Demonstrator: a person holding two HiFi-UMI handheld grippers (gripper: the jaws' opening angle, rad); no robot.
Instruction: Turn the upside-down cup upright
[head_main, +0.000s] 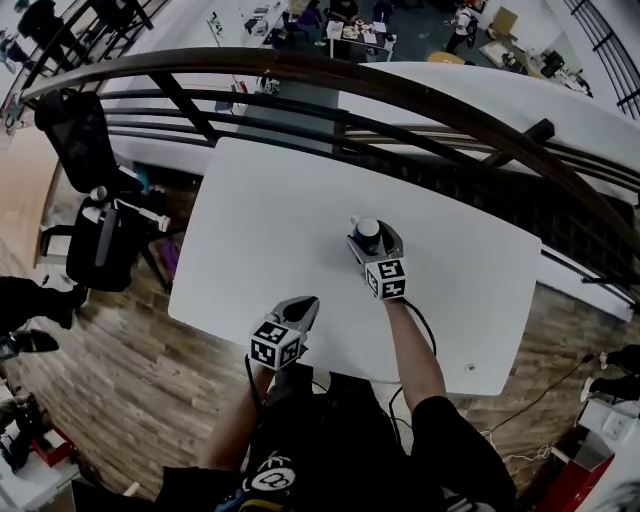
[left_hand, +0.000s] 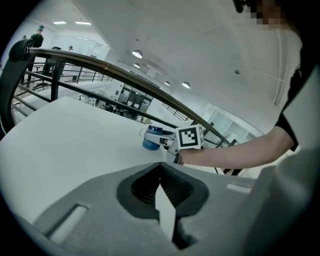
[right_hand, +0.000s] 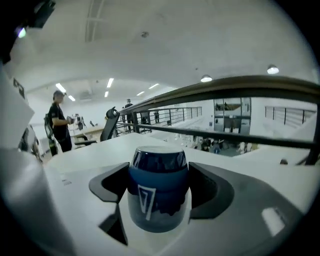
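Observation:
A dark blue cup (head_main: 368, 231) with a pale top stands on end on the white table (head_main: 270, 200), right of its middle. My right gripper (head_main: 367, 240) is shut on it, one jaw at each side. In the right gripper view the cup (right_hand: 158, 195) fills the gap between the dark pads (right_hand: 112, 187), its base on the table. I cannot tell which end is up. My left gripper (head_main: 306, 304) is shut with nothing in it, near the table's front edge, well short of the cup. From the left gripper view the cup (left_hand: 150, 138) shows far ahead.
A curved dark railing (head_main: 400, 90) runs just behind the table, with a lower floor beyond it. A black office chair (head_main: 90, 200) stands left of the table on wooden flooring. A person (right_hand: 59, 125) stands far off.

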